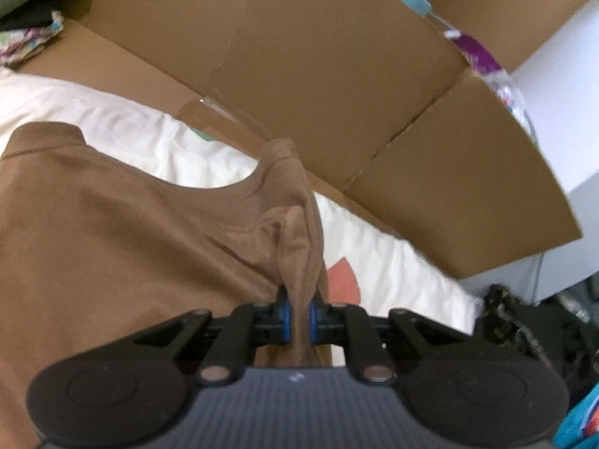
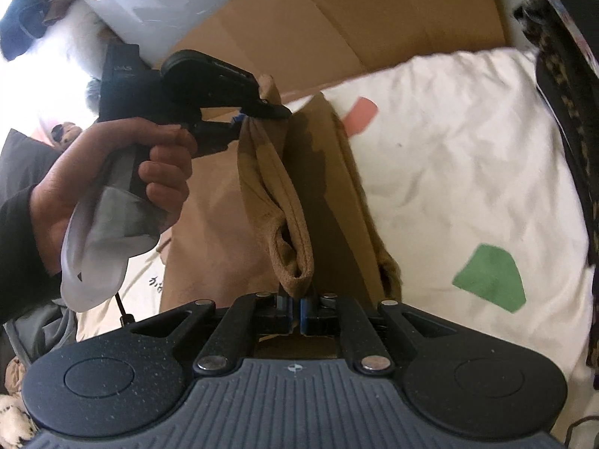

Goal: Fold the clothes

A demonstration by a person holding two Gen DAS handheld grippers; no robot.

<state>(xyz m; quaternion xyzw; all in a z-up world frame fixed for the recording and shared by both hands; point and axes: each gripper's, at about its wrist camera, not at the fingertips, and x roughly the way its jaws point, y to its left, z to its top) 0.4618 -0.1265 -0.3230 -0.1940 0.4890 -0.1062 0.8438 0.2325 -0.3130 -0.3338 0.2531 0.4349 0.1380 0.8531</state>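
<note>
A brown t-shirt point(image 1: 112, 224) lies over a white sheet point(image 1: 194, 157) with its collar toward the cardboard. My left gripper point(image 1: 298, 318) is shut on a bunched fold of the brown t-shirt by the shoulder. In the right wrist view my right gripper point(image 2: 295, 308) is shut on the brown t-shirt point(image 2: 295, 224), at the edge of a sleeve that hangs lifted. The left gripper point(image 2: 258, 112) shows there too, held by a hand point(image 2: 123, 172), pinching the other end of the same raised fold.
Large flattened cardboard boxes point(image 1: 337, 75) stand behind the sheet. The white sheet point(image 2: 468, 168) has green point(image 2: 490, 278) and pink point(image 2: 359, 114) patches. Dark patterned cloth point(image 2: 565, 112) lies at the right edge. Other clothes point(image 1: 26, 41) lie at the far left.
</note>
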